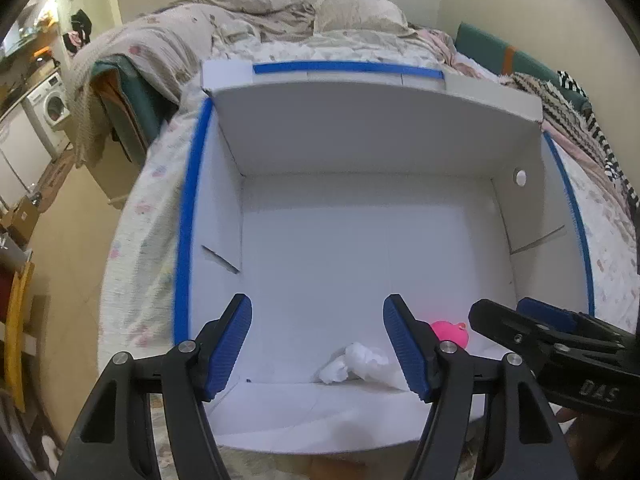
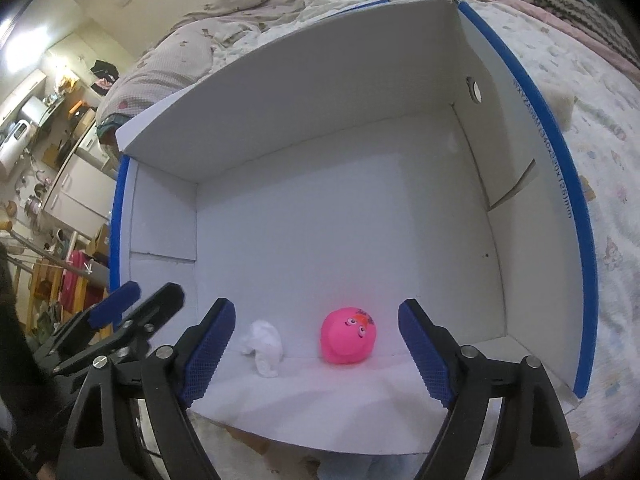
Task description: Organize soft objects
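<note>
A white cardboard box with blue-taped edges [image 1: 192, 184] [image 2: 532, 92] stands open on a bed. Inside, near its front wall, lie a pink soft ball with a face [image 2: 348, 336] [image 1: 450, 332] and a white crumpled soft item [image 2: 264, 346] [image 1: 360, 364]. My left gripper [image 1: 318, 346] is open and empty above the box's front edge, over the white item. My right gripper [image 2: 316, 350] is open and empty, its fingers either side of the ball and the white item. The right gripper shows at the right of the left wrist view [image 1: 532, 332].
The bed has a floral sheet [image 1: 136, 240], rumpled blankets and a pillow [image 1: 352, 8] behind the box. A striped cloth [image 1: 580, 128] lies at the right. A fluffy white item [image 2: 562, 104] lies on the sheet right of the box. Washing machine and cluttered shelves stand left.
</note>
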A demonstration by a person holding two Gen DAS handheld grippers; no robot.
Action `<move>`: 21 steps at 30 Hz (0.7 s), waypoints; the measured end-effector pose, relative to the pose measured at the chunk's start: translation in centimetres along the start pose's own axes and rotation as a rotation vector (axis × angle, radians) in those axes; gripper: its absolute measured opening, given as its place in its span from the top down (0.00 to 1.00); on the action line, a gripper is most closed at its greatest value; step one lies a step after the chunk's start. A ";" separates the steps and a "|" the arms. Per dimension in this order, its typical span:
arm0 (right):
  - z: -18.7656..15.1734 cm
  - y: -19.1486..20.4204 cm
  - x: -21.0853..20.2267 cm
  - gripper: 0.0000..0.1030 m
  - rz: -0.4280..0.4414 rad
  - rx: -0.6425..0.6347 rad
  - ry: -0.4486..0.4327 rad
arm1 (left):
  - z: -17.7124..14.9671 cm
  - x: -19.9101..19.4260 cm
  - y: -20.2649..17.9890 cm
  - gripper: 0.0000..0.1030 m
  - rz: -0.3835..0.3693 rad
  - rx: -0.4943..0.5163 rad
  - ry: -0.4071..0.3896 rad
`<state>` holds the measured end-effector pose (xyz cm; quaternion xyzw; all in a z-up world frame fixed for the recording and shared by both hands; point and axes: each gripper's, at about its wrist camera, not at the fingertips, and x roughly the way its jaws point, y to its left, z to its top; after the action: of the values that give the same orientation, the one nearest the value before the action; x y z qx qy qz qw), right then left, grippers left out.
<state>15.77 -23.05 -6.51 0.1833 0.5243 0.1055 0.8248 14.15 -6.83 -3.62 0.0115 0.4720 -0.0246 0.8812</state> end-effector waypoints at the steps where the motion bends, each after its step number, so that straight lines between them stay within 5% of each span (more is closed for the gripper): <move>1: 0.0 0.1 -0.1 0.14 -0.003 -0.002 -0.003 | 0.0 -0.3 0.0 0.36 0.005 0.000 -0.008; 21: -4.1 1.5 -5.2 0.14 -0.027 -0.047 -0.090 | -3.4 -6.8 3.3 0.36 0.057 -0.034 -0.062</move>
<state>9.86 -22.81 -3.14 0.1615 0.4864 0.0984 0.8530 7.74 -3.12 0.10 0.0092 0.4444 0.0085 0.8957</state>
